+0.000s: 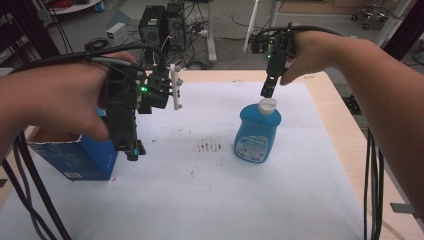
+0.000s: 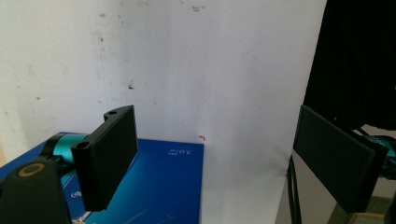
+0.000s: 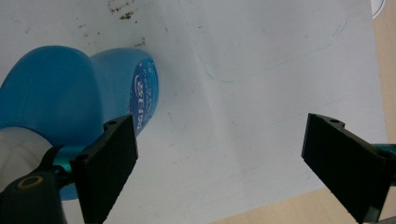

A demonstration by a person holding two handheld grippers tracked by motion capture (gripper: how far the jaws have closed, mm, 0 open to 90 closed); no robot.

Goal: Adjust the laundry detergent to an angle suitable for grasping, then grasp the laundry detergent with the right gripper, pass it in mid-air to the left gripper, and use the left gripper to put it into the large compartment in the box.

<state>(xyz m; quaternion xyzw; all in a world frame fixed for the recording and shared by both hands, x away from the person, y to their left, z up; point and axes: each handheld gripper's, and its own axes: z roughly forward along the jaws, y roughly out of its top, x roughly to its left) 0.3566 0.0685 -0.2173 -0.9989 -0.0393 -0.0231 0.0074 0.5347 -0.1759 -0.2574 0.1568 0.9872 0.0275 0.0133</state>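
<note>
Bottle (image 1: 257, 132): upright, right of centre on white sheet (image 1: 210, 200)
Cap (image 1: 267, 105): white, just under right gripper (image 3: 219, 163)
Right gripper: spread, empty, offset beside cap; centre over cap before squeezing
Left gripper (image 2: 215, 163): spread, empty, above blue box (image 1: 75, 155), near left

The left tongs (image 2: 215, 163) stand wide apart with nothing between them. Below lies a blue box (image 2: 163, 186) on the white worktop (image 2: 187, 70). The sheet bears small dark specks.
</note>
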